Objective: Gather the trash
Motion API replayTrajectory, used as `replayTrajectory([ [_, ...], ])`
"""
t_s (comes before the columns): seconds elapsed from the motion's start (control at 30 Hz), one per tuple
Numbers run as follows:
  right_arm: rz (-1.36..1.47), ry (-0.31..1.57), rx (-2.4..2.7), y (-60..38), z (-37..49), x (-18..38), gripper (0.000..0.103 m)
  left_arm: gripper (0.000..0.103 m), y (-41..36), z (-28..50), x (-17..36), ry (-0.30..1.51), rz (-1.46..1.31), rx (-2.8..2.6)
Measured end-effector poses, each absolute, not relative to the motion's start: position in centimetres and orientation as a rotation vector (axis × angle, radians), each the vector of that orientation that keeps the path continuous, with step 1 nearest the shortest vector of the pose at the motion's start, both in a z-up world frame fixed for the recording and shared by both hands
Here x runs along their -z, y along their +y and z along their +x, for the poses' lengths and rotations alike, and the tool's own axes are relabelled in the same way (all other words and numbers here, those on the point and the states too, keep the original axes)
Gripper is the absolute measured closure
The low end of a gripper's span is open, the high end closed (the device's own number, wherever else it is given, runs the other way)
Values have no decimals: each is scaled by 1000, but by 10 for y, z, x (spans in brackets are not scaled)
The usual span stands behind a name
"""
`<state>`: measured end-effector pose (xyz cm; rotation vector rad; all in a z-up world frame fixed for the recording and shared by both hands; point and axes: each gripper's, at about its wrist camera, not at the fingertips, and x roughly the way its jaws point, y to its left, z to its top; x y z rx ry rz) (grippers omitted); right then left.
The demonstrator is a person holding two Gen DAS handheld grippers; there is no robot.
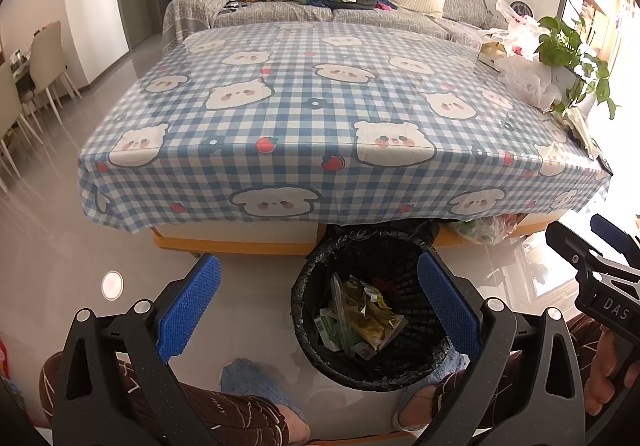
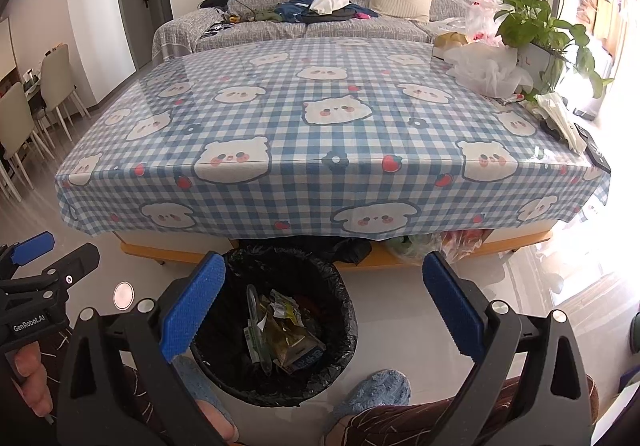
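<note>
A black-lined trash bin [image 1: 320, 330] [image 2: 344, 310] stands on the floor in front of the low table, with crumpled wrappers [image 1: 364, 314] [image 2: 284, 330] and a small carton inside. My left gripper [image 1: 320, 310] hangs open above the bin's left side, nothing between its blue pads. My right gripper [image 2: 320, 310] is open too, over the bin's right rim, also holding nothing. Each gripper shows at the edge of the other's view. The table [image 1: 304, 85] [image 2: 320, 125] wears a blue checked cloth with bear prints.
White and pink plastic bags [image 2: 484, 69] and a potted plant [image 2: 536, 29] crowd the table's far right corner, with a remote [image 2: 596, 153] at its right edge. More bags lie under the table. A sofa stands behind, chairs at left. The person's slippered feet flank the bin.
</note>
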<state>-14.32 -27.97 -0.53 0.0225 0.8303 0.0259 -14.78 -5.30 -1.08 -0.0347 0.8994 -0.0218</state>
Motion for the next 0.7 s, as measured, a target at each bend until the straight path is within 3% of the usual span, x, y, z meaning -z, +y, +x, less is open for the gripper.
replayTrajectory([
  [0.7, 27, 831, -25, -279, -144, 7, 8, 6, -47, -149, 9, 894, -31, 8],
])
